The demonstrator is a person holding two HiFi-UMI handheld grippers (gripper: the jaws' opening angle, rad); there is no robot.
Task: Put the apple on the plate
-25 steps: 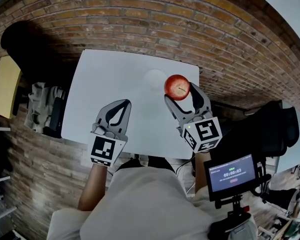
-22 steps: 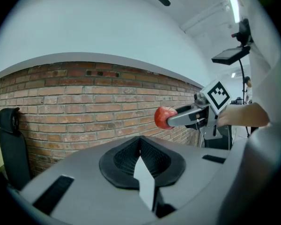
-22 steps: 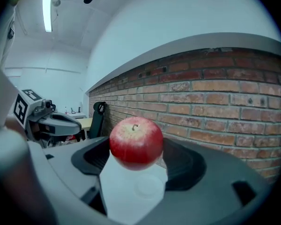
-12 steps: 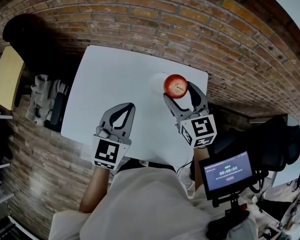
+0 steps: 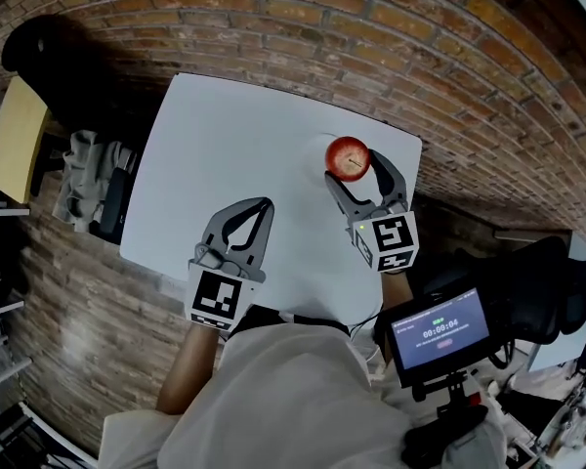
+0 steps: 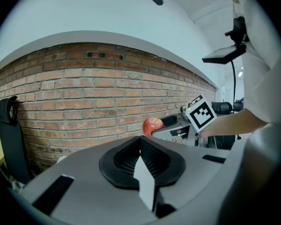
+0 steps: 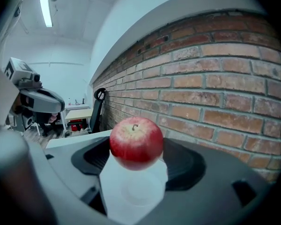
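Note:
My right gripper [image 5: 354,164] is shut on a red apple [image 5: 348,156] and holds it over the far right part of the white table [image 5: 225,135]. In the right gripper view the apple [image 7: 136,142] sits upright between the jaws, stem up. A faint white plate [image 7: 139,191] lies on the table just below and behind it. My left gripper [image 5: 257,210] is shut and holds nothing, hovering over the table's near middle. From the left gripper view the apple [image 6: 152,124] shows off to the right in the other gripper.
A brick wall [image 7: 225,88] stands close behind the table's far edge. A black chair [image 5: 39,47] and a yellow board [image 5: 15,135] are at the left, with clutter [image 5: 93,189] beside the table. A small screen on a stand [image 5: 439,330] is at the lower right.
My right gripper has carried the apple a little farther away and to the right, from beside the plate to over it. The left gripper has hardly moved.

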